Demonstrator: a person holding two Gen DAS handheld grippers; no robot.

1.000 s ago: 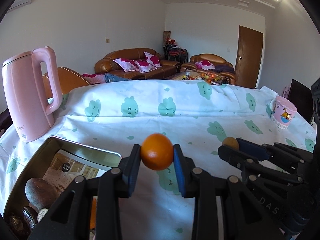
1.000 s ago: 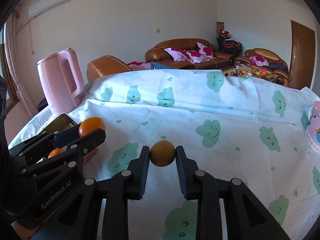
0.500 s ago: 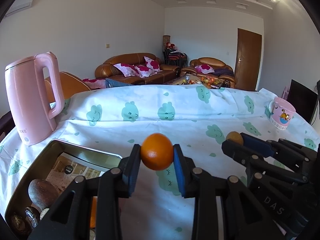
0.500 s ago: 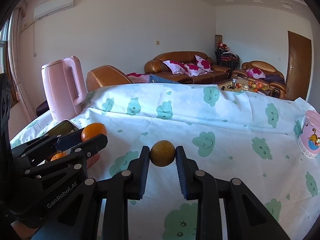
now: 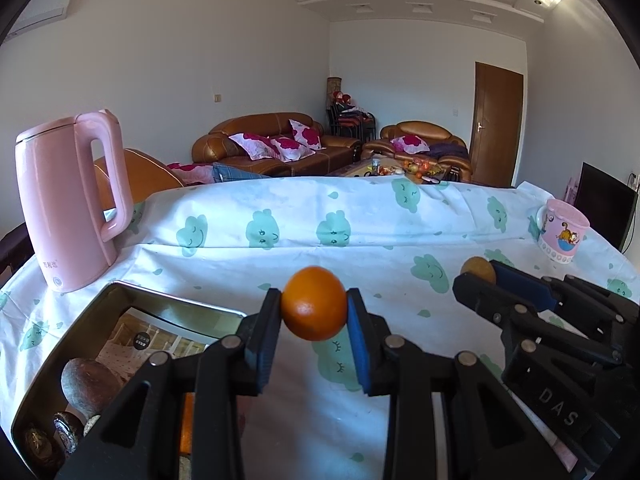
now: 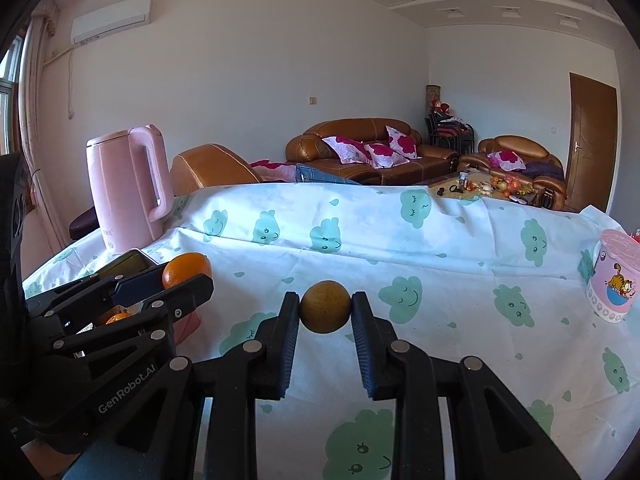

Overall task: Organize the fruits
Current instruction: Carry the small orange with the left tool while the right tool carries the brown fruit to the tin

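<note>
Beside the metal tin [image 5: 60,356], already holding some fruit, the left gripper [image 5: 314,312] clamps an orange [image 5: 314,309] and the right gripper [image 6: 325,307] a brownish fruit [image 6: 325,306], neither yet placed.

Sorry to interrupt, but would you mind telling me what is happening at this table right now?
A person is sorting fruit with two hand-held grippers. The left hand-held gripper is shut on a bright orange, held above the cloud-print tablecloth beside a metal tin that already holds some rounded items. The right hand-held gripper is shut on a duller brownish-yellow fruit. A pink kettle and a pink mug stand on the table.
</note>
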